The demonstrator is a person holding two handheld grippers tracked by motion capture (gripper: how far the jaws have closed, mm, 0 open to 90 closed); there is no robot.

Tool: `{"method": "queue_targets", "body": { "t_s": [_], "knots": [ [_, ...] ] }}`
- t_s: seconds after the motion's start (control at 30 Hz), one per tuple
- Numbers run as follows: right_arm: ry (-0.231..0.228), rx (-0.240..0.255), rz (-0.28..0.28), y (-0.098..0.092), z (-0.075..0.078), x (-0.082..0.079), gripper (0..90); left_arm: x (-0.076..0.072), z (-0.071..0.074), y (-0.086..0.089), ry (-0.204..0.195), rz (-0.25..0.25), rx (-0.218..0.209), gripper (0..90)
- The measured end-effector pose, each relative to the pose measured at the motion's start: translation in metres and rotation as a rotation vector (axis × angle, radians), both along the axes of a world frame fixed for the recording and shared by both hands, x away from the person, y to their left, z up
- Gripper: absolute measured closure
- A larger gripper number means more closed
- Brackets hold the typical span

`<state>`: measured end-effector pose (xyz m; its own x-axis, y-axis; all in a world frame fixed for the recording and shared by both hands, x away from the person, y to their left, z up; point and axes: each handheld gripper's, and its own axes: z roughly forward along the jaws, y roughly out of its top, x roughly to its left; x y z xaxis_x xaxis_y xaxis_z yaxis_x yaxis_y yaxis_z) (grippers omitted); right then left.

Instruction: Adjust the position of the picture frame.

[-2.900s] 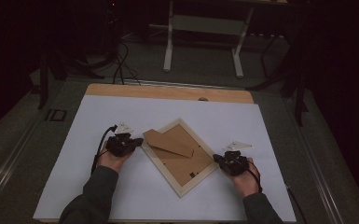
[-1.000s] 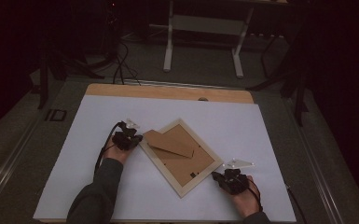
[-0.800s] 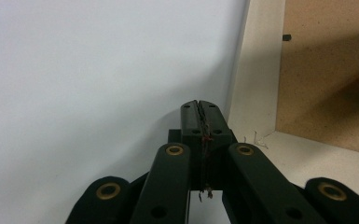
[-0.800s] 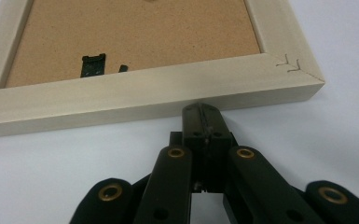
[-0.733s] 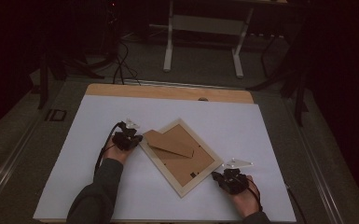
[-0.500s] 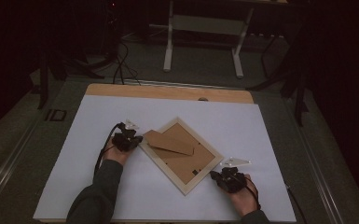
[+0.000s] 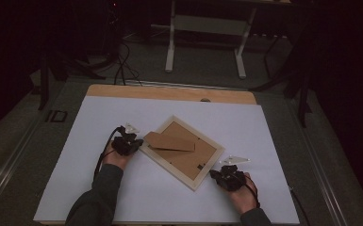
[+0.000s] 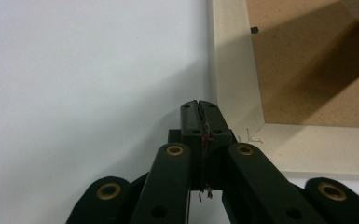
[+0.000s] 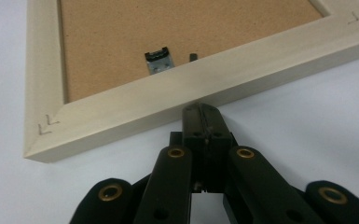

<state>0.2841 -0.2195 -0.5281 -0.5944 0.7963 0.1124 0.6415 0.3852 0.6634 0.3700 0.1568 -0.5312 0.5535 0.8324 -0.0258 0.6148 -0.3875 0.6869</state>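
Both closed grippers, left gripper [image 7: 133,142] and right gripper [image 7: 215,174], now touch the picture frame [image 7: 181,151].

obstacle: picture frame [image 7: 183,151] lying face-down mid-desk, brown stand flap [image 7: 169,141] on its back | both hand-held grippers at its edges, left [image 7: 139,142], right [image 7: 213,174] | free: bare white desk [image 7: 122,113] all round frame

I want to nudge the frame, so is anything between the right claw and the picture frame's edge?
Nothing visible. The right claw, shut, sits right at the wooden edge of the picture frame, with only bare white tabletop around it.
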Motion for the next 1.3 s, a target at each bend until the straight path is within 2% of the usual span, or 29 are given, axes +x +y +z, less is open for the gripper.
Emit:
{"method": "queue_targets", "body": {
  "t_s": [0.17,0.47,0.9,1.1,1.3],
  "knots": [
    [0.001,-0.005,-0.001,0.002,0.0,0.004,90.0,-0.005,0.001,0.0,0.005,0.007,0.008,90.0],
    [-0.003,-0.014,-0.013,0.003,0.001,0.012,90.0,-0.017,0.0,0.003,0.018,0.056,-0.016,90.0],
    [0.004,-0.006,-0.041,0.006,0.001,0.028,90.0,-0.033,-0.001,0.01,0.028,0.069,-0.036,90.0],
    [0.022,0.022,-0.047,0.004,0.0,0.035,90.0,-0.042,-0.001,0.012,0.026,0.061,-0.036,90.0],
    [0.023,0.019,-0.051,0.005,0.001,0.04,90.0,-0.049,-0.001,0.013,0.029,0.061,-0.033,90.0]
  ]
}}
